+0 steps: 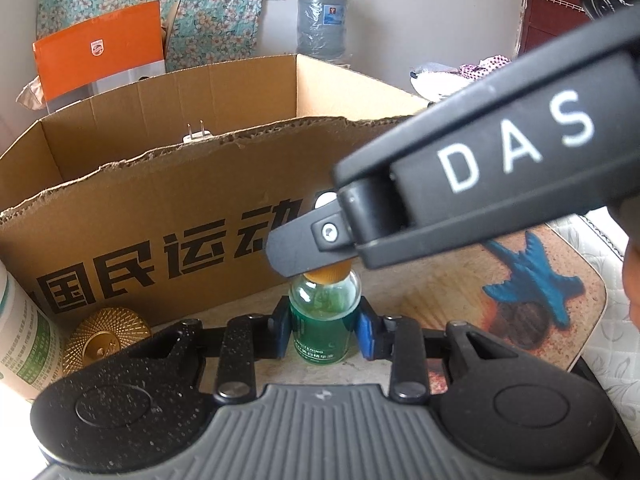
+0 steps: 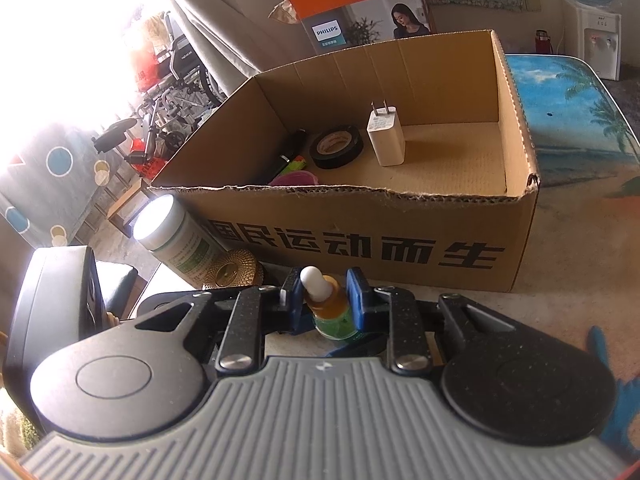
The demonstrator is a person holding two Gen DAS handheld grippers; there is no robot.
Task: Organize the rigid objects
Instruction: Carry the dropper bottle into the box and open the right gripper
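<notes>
- We see daylight flooding both views; in the right wrist view the upper left corner burns out to pure white.
- That glare bleaches the white bottle's lid [image 2: 154,216].
- Fisheye bending curves the cardboard box [image 1: 132,216] edges.
- The gripper bodies up close look soft.

The left gripper [image 1: 325,326] is seen low at frame centre, its blue-padded fingers [image 1: 280,330] closed against the small glass dropper bottle of green liquid [image 1: 324,320]. The right gripper [image 2: 326,300] is clamped on the same bottle's neck, entering the left view from the upper right.
</notes>
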